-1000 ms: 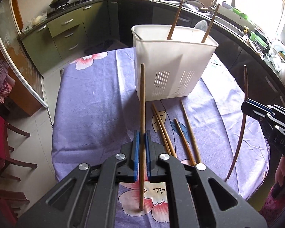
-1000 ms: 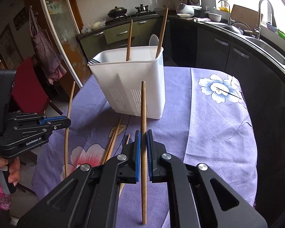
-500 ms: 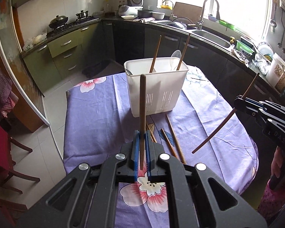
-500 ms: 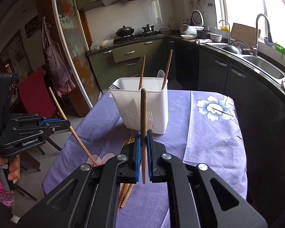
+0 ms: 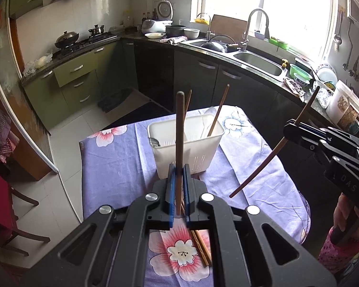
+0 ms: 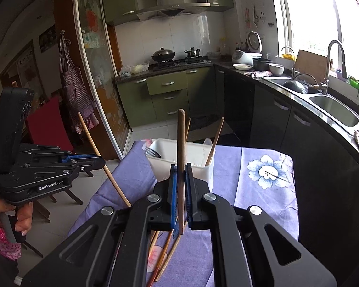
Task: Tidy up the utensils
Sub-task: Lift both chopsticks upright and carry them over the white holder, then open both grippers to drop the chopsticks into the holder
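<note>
Now that both grippers, left gripper and right gripper, have lifted clear of the table, each clamped on a chopstick, the white holder looks next.

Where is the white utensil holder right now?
In both wrist views the white utensil holder stands centre frame on the purple floral tablecloth, beyond both held chopsticks.

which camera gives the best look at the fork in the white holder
The right wrist view: the fork tines show clearly above the white holder rim. In the left wrist view only a small metal bit shows at its left corner.
</note>
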`<state>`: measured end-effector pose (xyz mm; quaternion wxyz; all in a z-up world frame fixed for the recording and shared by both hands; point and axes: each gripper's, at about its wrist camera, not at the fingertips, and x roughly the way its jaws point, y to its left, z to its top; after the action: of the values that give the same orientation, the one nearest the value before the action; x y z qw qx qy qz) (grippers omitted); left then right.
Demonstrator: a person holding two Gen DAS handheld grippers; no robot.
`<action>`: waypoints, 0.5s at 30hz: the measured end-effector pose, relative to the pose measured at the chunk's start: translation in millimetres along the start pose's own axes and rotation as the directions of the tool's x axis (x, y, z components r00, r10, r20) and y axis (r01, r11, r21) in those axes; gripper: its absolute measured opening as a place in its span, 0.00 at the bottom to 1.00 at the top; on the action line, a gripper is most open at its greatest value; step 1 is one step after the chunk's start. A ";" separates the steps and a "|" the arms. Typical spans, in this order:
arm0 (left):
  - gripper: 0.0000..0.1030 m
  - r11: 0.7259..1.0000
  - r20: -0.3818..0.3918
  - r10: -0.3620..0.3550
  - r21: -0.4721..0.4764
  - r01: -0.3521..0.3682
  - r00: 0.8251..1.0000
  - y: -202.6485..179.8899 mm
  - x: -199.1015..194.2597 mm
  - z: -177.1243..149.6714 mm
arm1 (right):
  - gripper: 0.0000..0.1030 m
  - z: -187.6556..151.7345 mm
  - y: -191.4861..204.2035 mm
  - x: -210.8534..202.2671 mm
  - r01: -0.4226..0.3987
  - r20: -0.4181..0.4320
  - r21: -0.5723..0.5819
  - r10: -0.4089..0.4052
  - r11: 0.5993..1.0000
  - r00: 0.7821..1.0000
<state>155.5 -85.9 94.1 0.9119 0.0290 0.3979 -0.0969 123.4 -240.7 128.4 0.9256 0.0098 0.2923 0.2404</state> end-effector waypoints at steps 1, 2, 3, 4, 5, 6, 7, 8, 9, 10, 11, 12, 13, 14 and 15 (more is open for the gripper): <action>0.06 1.000 0.015 -0.004 0.004 0.004 1.000 -1.0 -5.2 8.5 | 0.07 8.5 0.2 -3.8 0.000 0.015 -0.003 0.000 1.000 1.000; 0.06 1.000 0.031 -0.007 0.006 0.007 1.000 -1.9 -10.7 17.1 | 0.07 18.2 0.9 -7.1 0.001 0.032 -0.005 0.000 1.000 0.999; 0.06 1.000 0.049 -0.008 0.010 0.007 0.999 -2.8 -16.1 25.6 | 0.07 27.8 0.0 -9.4 0.000 0.047 -0.007 0.000 1.000 0.999; 0.06 1.000 0.069 -0.007 0.014 0.006 0.998 -5.4 -20.7 34.0 | 0.07 37.0 0.6 -11.0 0.002 0.064 -0.010 -0.001 1.000 0.998; 0.06 1.000 0.090 -0.008 0.016 0.007 0.996 -6.8 -25.1 42.5 | 0.07 46.9 1.0 -11.6 0.002 0.081 -0.013 -0.001 1.000 0.997; 0.06 1.000 0.108 -0.010 0.016 0.009 0.994 -8.3 -28.2 50.9 | 0.07 55.9 0.5 -11.9 -0.001 0.096 -0.013 0.002 1.000 0.995; 0.06 1.000 0.125 -0.012 0.015 0.010 0.992 -9.5 -30.1 59.9 | 0.07 64.6 0.6 -10.6 -0.002 0.111 -0.014 0.003 1.000 0.994; 0.06 1.000 0.140 -0.011 0.014 0.009 0.990 -10.4 -30.8 66.9 | 0.07 73.2 0.4 -7.9 0.000 0.128 -0.015 0.002 1.000 0.992; 0.06 1.000 0.155 -0.009 0.015 0.006 0.988 -11.4 -30.3 74.1 | 0.07 81.9 -0.4 -4.9 0.001 0.143 -0.016 0.002 1.000 0.990; 0.06 1.000 0.166 -0.003 0.015 0.000 0.986 -12.1 -28.1 80.5 | 0.07 88.5 -0.9 -0.8 0.008 0.156 -0.018 -0.005 1.000 0.988; 0.06 1.000 0.176 0.005 0.011 -0.007 0.984 -11.7 -25.3 86.3 | 0.07 94.2 -1.7 3.8 0.016 0.167 -0.019 -0.013 1.000 0.986; 0.06 1.000 0.184 0.011 0.007 -0.012 0.983 -11.4 -21.7 91.5 | 0.07 99.7 -2.4 10.4 0.029 0.178 -0.021 -0.025 0.999 0.984; 0.06 1.000 0.187 0.021 0.003 -0.022 0.982 -10.3 -15.7 96.4 | 0.07 103.0 -3.7 17.8 0.041 0.184 -0.022 -0.036 0.999 0.982; 0.06 0.999 0.186 0.035 -0.002 -0.035 0.982 -8.8 -8.6 100.1 | 0.07 105.9 -6.0 27.2 0.050 0.182 -0.022 -0.046 0.998 0.982; 0.06 0.999 0.182 0.047 -0.007 -0.047 0.982 -7.1 0.9 102.8 | 0.07 107.9 -9.2 37.9 0.051 0.172 -0.019 -0.047 0.999 0.984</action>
<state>228.8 -106.4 163.7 0.9465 0.0284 0.3121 -0.0770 213.4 -218.6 196.1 0.9530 0.0123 0.2088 0.2192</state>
